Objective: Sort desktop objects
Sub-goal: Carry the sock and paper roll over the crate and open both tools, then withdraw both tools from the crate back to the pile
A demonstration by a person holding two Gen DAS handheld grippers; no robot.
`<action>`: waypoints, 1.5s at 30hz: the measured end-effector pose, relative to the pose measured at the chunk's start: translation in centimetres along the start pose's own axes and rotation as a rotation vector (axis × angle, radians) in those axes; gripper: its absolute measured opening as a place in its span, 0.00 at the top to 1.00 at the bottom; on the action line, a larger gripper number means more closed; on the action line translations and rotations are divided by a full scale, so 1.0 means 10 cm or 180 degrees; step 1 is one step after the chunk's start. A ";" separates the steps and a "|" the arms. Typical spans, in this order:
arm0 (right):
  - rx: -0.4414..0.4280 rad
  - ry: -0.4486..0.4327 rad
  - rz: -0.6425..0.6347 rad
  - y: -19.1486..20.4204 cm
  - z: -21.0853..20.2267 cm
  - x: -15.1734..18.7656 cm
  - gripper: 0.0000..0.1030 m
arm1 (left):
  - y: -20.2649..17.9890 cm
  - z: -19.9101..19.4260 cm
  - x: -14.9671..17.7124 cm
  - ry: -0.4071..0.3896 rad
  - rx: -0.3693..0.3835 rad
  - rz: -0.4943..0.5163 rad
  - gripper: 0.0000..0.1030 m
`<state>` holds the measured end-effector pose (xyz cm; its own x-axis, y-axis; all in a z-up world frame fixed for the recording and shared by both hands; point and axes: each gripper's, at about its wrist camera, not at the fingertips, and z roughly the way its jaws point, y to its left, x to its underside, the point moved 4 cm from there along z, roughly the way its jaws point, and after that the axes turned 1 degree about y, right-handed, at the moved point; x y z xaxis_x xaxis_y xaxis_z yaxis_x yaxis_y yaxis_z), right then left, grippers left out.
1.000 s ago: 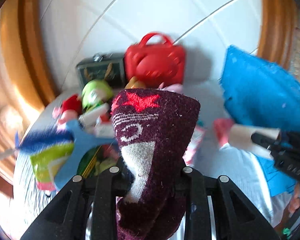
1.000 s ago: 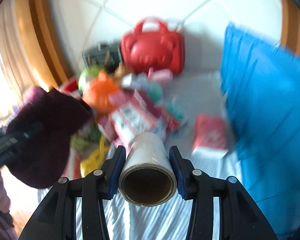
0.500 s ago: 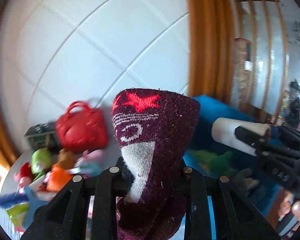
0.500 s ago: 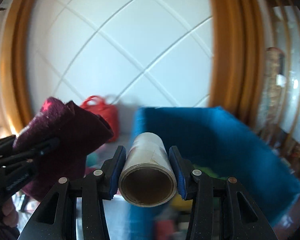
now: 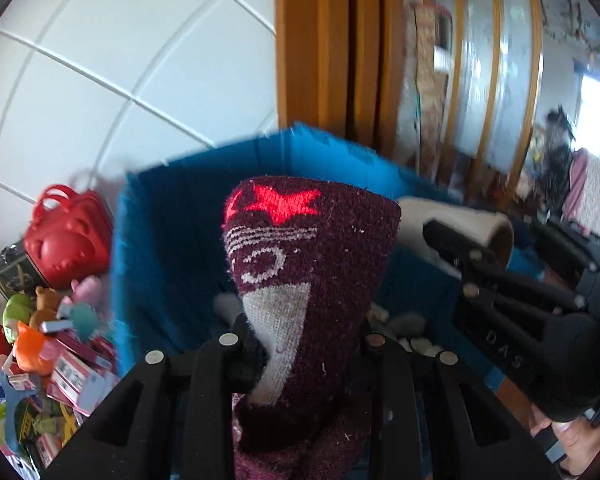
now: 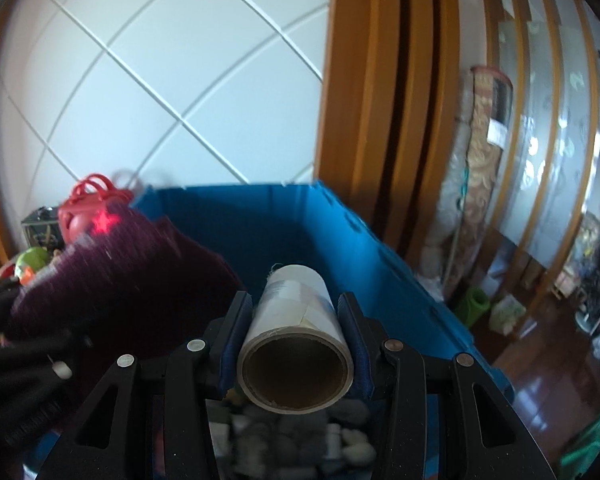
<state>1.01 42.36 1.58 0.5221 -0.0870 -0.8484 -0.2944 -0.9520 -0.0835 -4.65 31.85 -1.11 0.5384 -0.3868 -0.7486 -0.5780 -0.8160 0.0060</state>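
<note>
Far left, on the table, the unsorted pile (image 5: 56,344): boxes, small toys, an orange figure, w/ a red bag (image 5: 66,240) and a dark tin (image 5: 14,272) behind it against the white tiled wall (image 5: 112,60). Just right of the pile stands the blue bin (image 5: 168,240), open-topped, near wall hard against the clutter; bin's blurred in the left wrist view. Left gripper (image 5: 306,332) is pinched nearly closed on a maroon sock (image 5: 312,264), the knit bunched between the jaws and rising up from them, red star and white stripes at the top, a grey-white patch lower down. Sock is held over the bin's interior, clear of the floor of it. Through the gap beside the sock, pale rounded bits lie in the bin bottom; too blurred to name. Right of the sock, the right gripper (image 6: 296,336) is clamped partway shut on a roll (image 6: 296,332), pads on both sides of it, hollow cardboard core facing the cam, pale film wrapped round. Roll is also above the bin, beside the sock, not touching that I can tell. Bin's right rim (image 6: 420,292) runs past the roll. Far right: wooden door frame (image 6: 380,100), glass panels, dark wood floor (image 6: 548,364). A bit of hand (image 5: 572,444) shows under the right gripper at the lower right of the left view.
</note>
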 end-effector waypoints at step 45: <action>-0.0267 -0.0590 -0.0371 0.73 -0.71 0.06 0.00 | 0.96 -0.98 0.51 -0.0366 -0.0876 -0.0670 0.21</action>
<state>4.84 33.23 4.21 0.3904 0.0728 -0.9177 -0.1692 -0.9742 -0.1493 -1.47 17.85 1.62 0.5464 -0.1601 -0.8221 -0.2668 -0.9637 0.0103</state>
